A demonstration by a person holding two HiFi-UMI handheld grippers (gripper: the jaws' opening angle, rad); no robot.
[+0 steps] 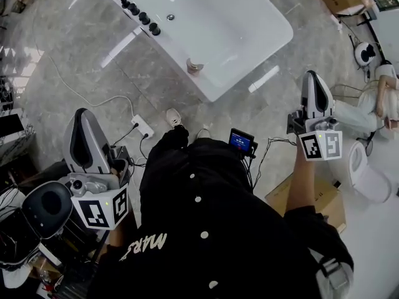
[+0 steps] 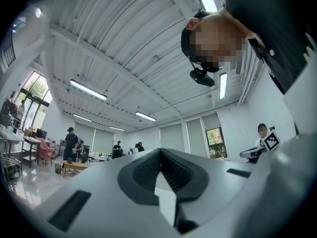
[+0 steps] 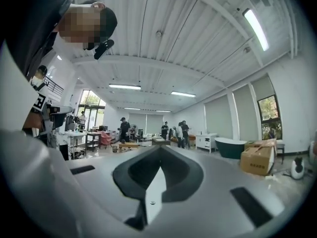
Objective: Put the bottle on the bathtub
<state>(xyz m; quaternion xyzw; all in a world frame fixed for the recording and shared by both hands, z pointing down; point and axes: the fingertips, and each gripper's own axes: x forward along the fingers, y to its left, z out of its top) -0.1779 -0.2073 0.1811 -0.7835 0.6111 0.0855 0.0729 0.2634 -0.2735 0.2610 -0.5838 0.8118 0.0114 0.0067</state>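
Bottle (image 1: 194, 66) stands on the bathtub (image 1: 249, 36) at its near rim, so a knock could tip it off. Left claw (image 1: 82, 114) and right claw (image 1: 310, 76) are both closed and empty.

A black jacket (image 1: 218, 242) is worn, set with white round studs (image 1: 197, 199) and pale lettering (image 1: 146, 245) (not legible). The left gripper (image 1: 84, 120) and right gripper (image 1: 313, 80) are cased in grey-white shells, each fitted with a black-marked white cube (image 1: 100, 212).

The bottle (image 1: 194, 66) stands on the bathtub (image 1: 237, 23) rim.
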